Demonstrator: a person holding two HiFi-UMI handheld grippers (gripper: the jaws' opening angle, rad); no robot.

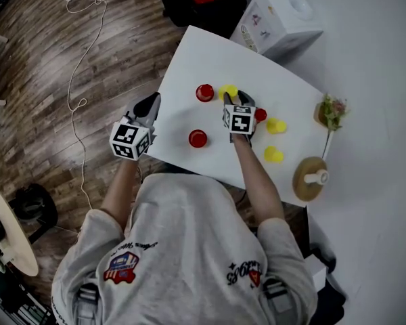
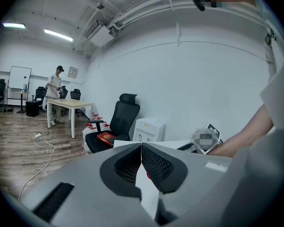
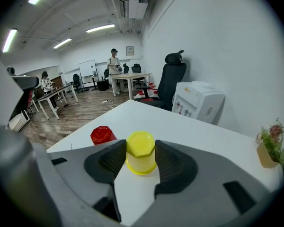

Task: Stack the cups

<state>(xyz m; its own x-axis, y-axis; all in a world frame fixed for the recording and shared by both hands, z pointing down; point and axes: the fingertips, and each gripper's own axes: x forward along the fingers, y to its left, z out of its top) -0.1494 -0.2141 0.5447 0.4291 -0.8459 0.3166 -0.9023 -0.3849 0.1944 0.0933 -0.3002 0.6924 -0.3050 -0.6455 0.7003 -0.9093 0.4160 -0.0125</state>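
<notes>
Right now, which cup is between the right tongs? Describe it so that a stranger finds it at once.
Start at the white rectangular table. On it, find the upside-down red plastic cup farthest from the person; an upside-down yellow plastic cup stands right beside it. Unlike the two other yellow cups, this one is clamped between the right tongs.

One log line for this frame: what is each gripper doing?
right gripper: shut on upside-down yellow cup | left gripper: shut, empty, at table edge | stacking: not begun
</notes>
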